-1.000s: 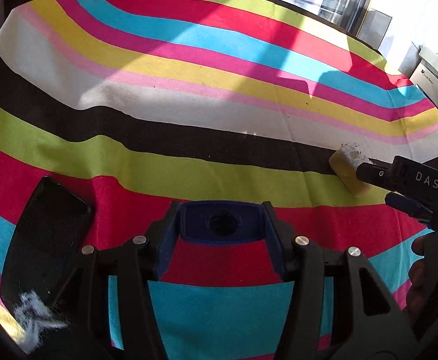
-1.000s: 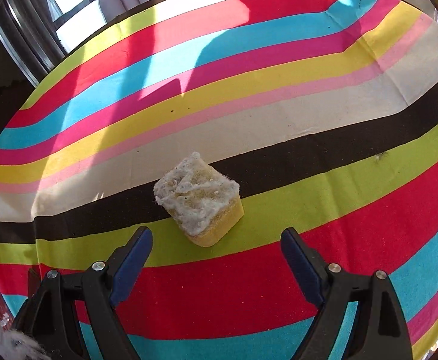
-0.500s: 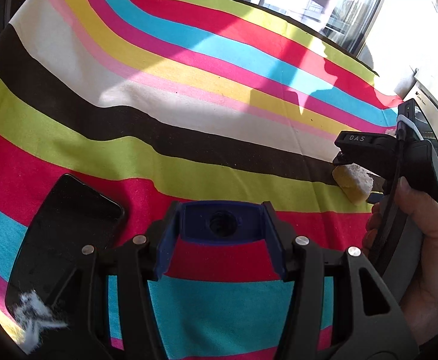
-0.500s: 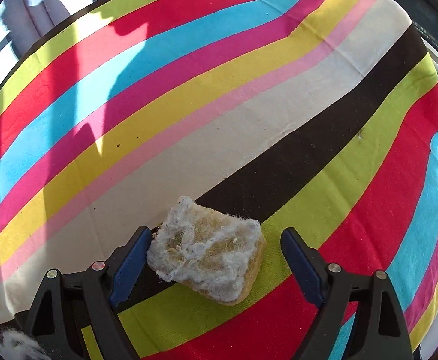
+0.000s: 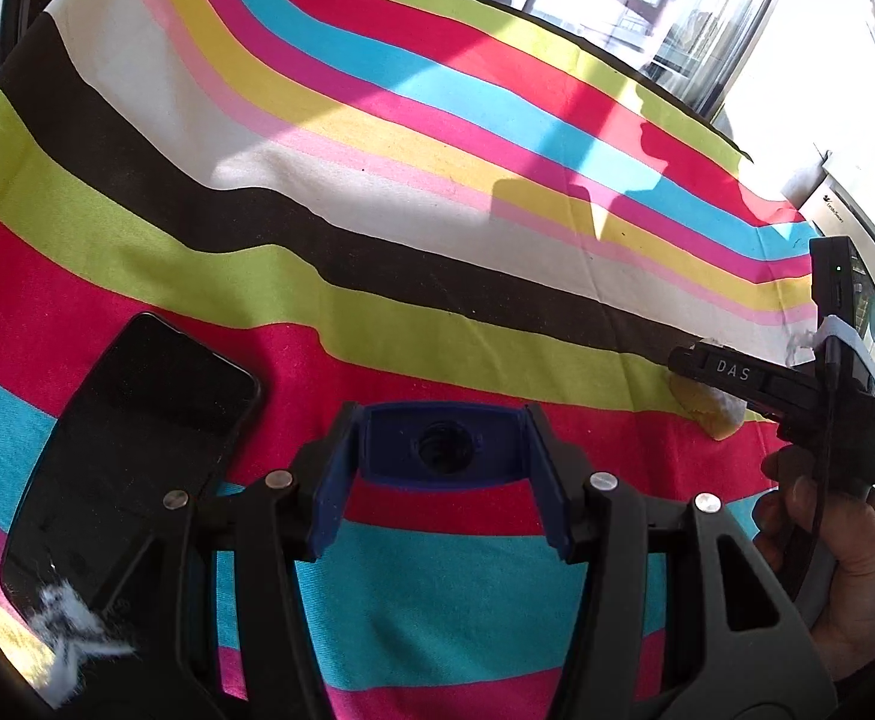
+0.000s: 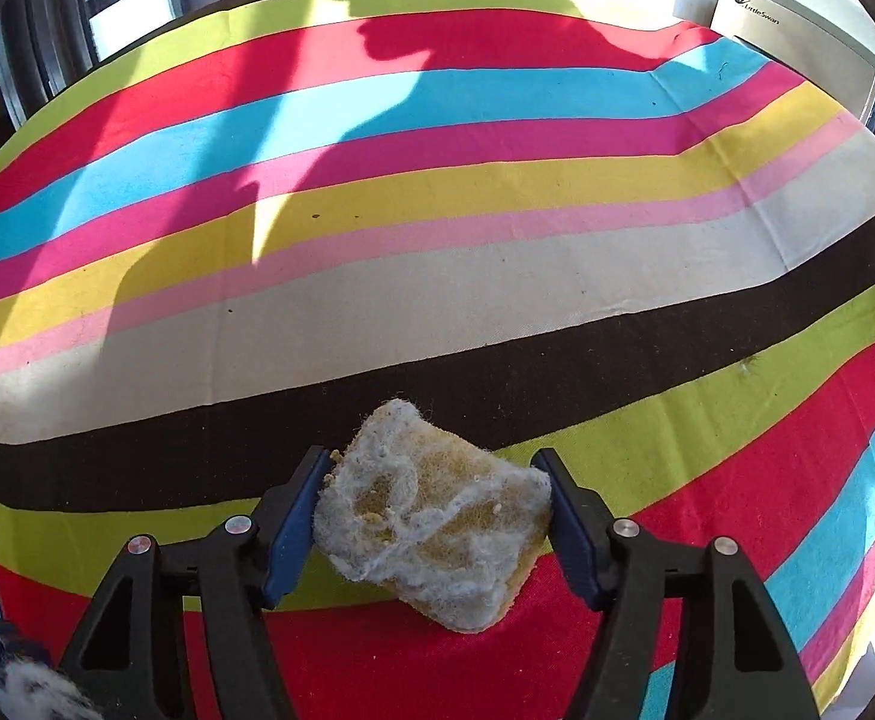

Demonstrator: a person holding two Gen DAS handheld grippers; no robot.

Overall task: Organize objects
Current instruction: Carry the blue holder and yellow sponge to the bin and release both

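A worn yellow sponge with white fuzz on top sits between the blue pads of my right gripper; both pads touch its sides. In the left wrist view the sponge shows at the right, partly hidden behind the right gripper and the hand holding it. My left gripper is shut on a small blue block with a round hole, held above the striped cloth. A black phone lies flat on the cloth to the left of it.
The striped tablecloth covers the whole table. A white appliance stands beyond the table's far right corner. Windows run along the far edge. A tuft of white fluff sits at the lower left.
My right gripper has closed in on the sponge, from wide open around it to both pads touching its sides. The left gripper's view has shifted slightly; the phone shows larger.
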